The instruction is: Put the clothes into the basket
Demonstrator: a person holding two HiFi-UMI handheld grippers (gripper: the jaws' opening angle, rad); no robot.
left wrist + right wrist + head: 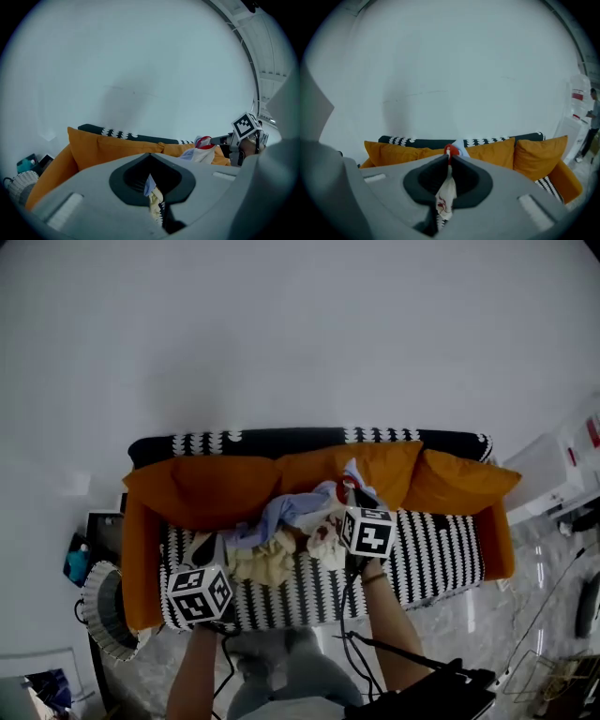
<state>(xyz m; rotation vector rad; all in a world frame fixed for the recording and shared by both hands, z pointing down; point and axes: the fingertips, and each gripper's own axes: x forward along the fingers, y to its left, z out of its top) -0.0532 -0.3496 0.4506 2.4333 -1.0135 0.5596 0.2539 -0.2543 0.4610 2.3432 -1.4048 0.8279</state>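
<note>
A heap of clothes (pixel 281 521) lies on the black-and-white sofa seat (pixel 431 559), in front of the orange cushions (pixel 206 488). My left gripper (pixel 214 547) is shut on a light blue and cream garment (pixel 154 197), pinched between its jaws (pixel 149 159). My right gripper (pixel 349 488) is shut on a white garment with red print (pixel 444 197), lifted above the heap; the left gripper view shows that garment (pixel 202 152) hanging from it too. The pale woven basket (pixel 101 610) stands on the floor off the sofa's left end.
A white wall rises behind the sofa. White cabinets (pixel 558 474) stand at the right. Cables (pixel 553 606) trail over the glossy floor. A teal object (pixel 77 563) sits on a small stand by the basket. A black case (pixel 431 695) is at my feet.
</note>
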